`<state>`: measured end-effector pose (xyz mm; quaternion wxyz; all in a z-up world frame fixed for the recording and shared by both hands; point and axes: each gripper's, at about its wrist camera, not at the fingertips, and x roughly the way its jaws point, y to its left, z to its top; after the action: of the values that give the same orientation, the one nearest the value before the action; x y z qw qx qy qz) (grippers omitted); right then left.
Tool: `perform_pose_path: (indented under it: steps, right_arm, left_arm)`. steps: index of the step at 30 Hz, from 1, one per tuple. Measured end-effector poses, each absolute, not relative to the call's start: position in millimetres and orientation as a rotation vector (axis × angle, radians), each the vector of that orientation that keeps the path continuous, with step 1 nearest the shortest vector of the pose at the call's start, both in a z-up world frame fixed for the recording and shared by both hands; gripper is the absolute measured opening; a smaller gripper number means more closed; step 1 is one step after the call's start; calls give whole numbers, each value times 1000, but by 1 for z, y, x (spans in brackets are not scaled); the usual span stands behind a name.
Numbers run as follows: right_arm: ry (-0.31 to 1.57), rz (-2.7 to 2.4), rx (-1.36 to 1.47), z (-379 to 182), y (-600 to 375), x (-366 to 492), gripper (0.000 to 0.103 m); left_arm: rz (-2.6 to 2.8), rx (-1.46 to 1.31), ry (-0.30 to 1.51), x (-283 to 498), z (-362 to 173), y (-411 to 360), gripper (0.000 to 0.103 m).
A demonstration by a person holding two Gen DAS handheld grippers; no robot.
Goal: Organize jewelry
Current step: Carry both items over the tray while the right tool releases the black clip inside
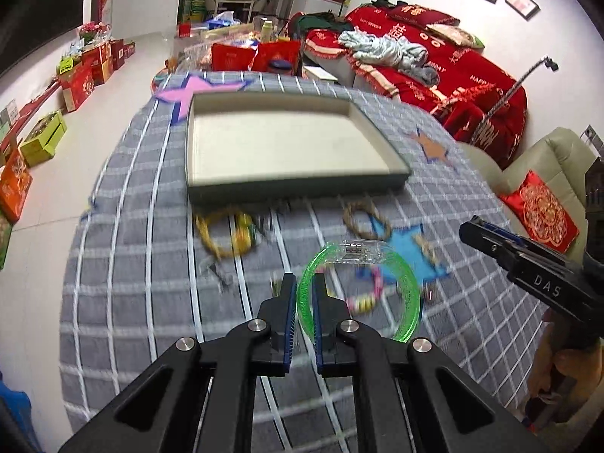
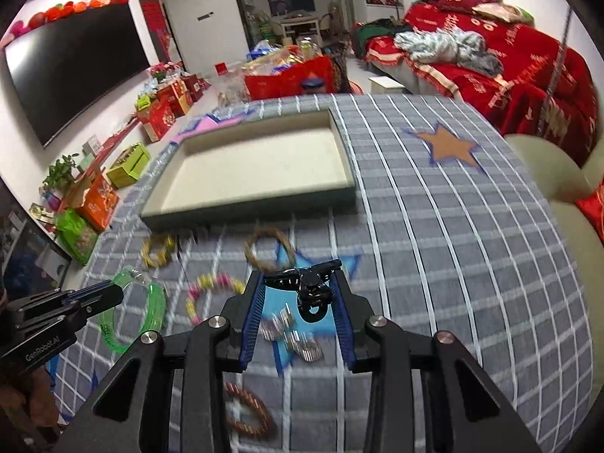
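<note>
Your left gripper (image 1: 304, 288) pinches the green bangle (image 1: 358, 290), and your right gripper (image 2: 298, 287) clamps the black hair clip (image 2: 311, 288). Both are lifted off the cloth. Straight ahead, toward the upper middle of each frame, lies the empty tray (image 1: 302, 188).

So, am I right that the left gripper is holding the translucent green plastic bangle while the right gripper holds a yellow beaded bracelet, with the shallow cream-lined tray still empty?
Not quite: the right gripper holds a glossy black hair claw clip, as the right wrist view shows. The yellow beaded bracelet lies on the grey checked cloth. The left gripper does hold the green bangle, and the tray is empty.
</note>
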<state>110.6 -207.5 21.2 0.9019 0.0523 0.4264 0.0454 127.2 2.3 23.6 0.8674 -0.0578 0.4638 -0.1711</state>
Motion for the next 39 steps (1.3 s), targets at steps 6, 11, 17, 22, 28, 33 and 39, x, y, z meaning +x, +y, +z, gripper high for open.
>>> perform_pose_path:
  steps: [6, 11, 17, 22, 28, 33, 39]
  right_arm:
    - [877, 140, 110, 37, -198, 174, 38]
    - [908, 159, 105, 31, -190, 232, 38]
    - [961, 161, 101, 4, -185, 295, 38]
    - [1012, 128, 152, -20, -195, 336, 38]
    - [1053, 89, 159, -43, -200, 357, 38]
    - [1083, 83, 127, -59, -195, 356, 38]
    - [1071, 71, 124, -58, -194, 354, 52]
  left_arm:
    - [-344, -93, 925, 187, 43, 2, 25]
    - [-318, -79, 909, 250, 43, -4, 25]
    - [-275, -44, 944, 318, 19, -14, 25]
    - [-227, -5, 966, 354, -3, -19, 25]
    - [-204, 26, 1018, 371, -30, -27, 25]
    - [-187, 64, 1019, 369, -39, -33, 25]
    - [-166, 132, 1013, 364, -44, -38, 25]
